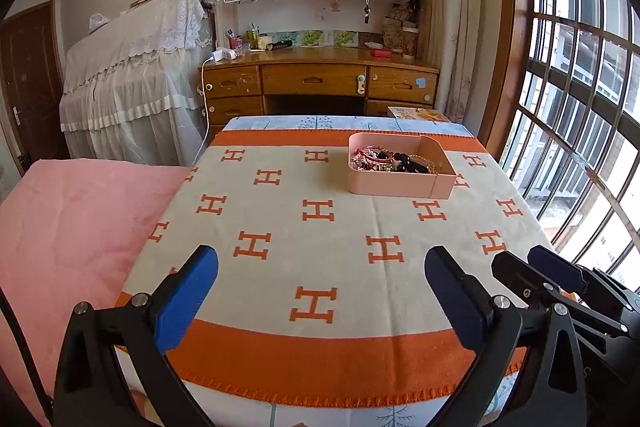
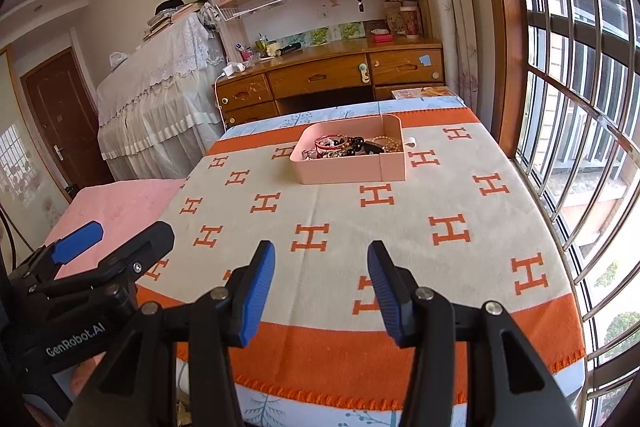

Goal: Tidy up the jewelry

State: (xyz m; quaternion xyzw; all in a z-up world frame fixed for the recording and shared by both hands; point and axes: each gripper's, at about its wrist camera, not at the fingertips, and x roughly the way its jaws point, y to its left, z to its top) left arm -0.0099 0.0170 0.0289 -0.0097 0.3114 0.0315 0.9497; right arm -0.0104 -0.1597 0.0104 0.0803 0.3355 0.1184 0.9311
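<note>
Both grippers, left (image 1: 322, 293) and right (image 2: 321, 293), hover open-jawed and empty above the blanket (image 1: 320, 227). Ahead, the pink tray (image 1: 396, 185) holds tangled bracelets (image 1: 384, 161): probably light, slippery, snag-prone, so pinching a single strand looks best.

pink tray (image 1: 392, 185) on orange-and-cream h-patterned blanket (image 1: 312, 251)

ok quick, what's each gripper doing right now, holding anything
Left gripper: open, holding nothing, above the blanket.
Right gripper: open, holding nothing, short of the pink tray.
</note>
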